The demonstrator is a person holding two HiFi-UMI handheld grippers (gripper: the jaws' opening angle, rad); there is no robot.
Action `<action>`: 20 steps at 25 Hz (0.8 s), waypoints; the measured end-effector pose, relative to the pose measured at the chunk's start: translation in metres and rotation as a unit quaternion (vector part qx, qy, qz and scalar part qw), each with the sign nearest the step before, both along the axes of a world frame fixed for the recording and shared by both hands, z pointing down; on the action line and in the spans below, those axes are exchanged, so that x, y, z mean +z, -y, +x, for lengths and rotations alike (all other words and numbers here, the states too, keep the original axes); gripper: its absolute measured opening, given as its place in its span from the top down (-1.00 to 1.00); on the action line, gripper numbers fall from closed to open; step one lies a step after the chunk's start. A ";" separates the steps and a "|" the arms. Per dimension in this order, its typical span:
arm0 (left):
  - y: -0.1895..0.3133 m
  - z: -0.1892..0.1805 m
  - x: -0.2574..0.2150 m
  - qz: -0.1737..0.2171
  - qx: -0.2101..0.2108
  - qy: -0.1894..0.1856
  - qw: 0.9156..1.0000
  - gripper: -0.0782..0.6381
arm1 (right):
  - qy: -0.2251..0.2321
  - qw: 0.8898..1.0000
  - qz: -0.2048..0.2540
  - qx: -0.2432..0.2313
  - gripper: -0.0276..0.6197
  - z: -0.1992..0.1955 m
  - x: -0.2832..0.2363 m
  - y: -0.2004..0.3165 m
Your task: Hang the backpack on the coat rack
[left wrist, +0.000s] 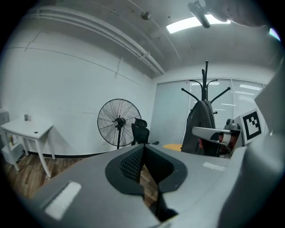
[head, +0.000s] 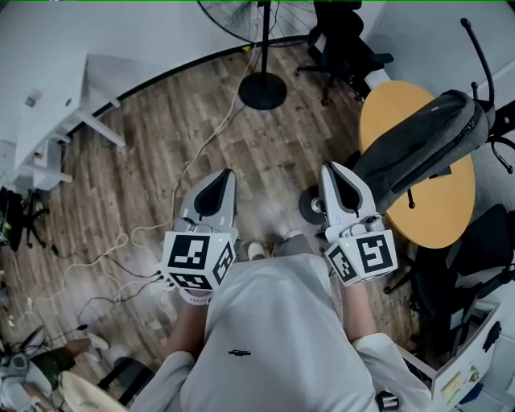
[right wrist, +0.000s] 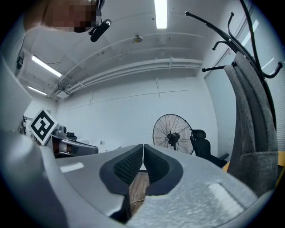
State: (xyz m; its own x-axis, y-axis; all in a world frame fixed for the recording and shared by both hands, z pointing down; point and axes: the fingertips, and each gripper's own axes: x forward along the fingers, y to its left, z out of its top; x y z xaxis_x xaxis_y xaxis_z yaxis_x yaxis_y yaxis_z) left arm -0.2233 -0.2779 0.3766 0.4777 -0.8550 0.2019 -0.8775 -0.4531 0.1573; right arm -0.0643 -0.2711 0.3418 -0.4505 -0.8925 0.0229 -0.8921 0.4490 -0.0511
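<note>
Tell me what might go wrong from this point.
The backpack hangs on the coat rack. Its weight may tilt the rack, or it may slip off. Loose cables lie across the floor close to the person, so a careless step might catch one.

Bright ceiling lights (right wrist: pixel 160 13), dark fisheye-warped edges

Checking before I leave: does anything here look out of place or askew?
Only the white cable straggling loose across the wood floor near the fan base. The backpack hangs upright on the coat rack.
</note>
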 end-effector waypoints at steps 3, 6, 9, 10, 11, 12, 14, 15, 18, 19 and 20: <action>0.000 -0.003 0.002 -0.003 -0.002 -0.003 1.000 0.74 | 0.000 1.000 -0.001 -0.003 0.92 -0.002 0.001 0.001; 0.000 -0.006 0.004 -0.008 -0.004 -0.003 1.000 0.74 | 0.002 1.000 -0.001 -0.004 0.91 -0.005 0.001 0.002; 0.000 -0.010 0.004 -0.010 -0.007 -0.005 1.000 0.74 | 0.001 1.000 -0.003 -0.007 0.91 -0.009 0.001 0.002; 0.001 -0.011 0.003 -0.009 -0.007 -0.006 1.000 0.74 | 0.000 1.000 -0.004 -0.008 0.91 -0.010 0.001 0.002; 0.001 -0.011 0.003 -0.009 -0.006 -0.006 1.000 0.74 | 0.000 1.000 -0.004 -0.009 0.91 -0.011 0.002 0.002; 0.001 -0.012 0.003 -0.009 -0.007 -0.006 1.000 0.74 | 0.000 1.000 -0.005 -0.010 0.92 -0.012 0.002 0.001; 0.000 -0.014 0.004 -0.010 -0.009 -0.007 1.000 0.74 | 0.000 1.000 -0.006 -0.012 0.91 -0.015 0.004 0.001; 0.000 -0.014 0.005 -0.011 -0.009 -0.007 1.000 0.74 | -0.001 1.000 -0.006 -0.013 0.91 -0.015 0.004 0.001; -0.002 -0.013 0.006 -0.013 -0.009 -0.008 1.000 0.74 | -0.002 1.000 -0.005 -0.014 0.92 -0.015 0.003 0.000; -0.002 -0.014 0.006 -0.013 -0.010 -0.008 1.000 0.74 | -0.002 1.000 -0.005 -0.014 0.91 -0.015 0.002 0.000; -0.002 -0.014 0.006 -0.013 -0.010 -0.009 1.000 0.74 | -0.002 1.000 -0.005 -0.013 0.91 -0.015 0.002 0.000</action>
State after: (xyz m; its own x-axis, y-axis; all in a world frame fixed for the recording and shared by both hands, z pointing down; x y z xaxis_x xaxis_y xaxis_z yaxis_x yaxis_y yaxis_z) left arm -0.2376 -0.2758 0.3825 0.4643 -0.8591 0.2151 -0.8832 -0.4311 0.1847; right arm -0.0790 -0.2713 0.3440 -0.4735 -0.8802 0.0331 -0.8803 0.4716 -0.0515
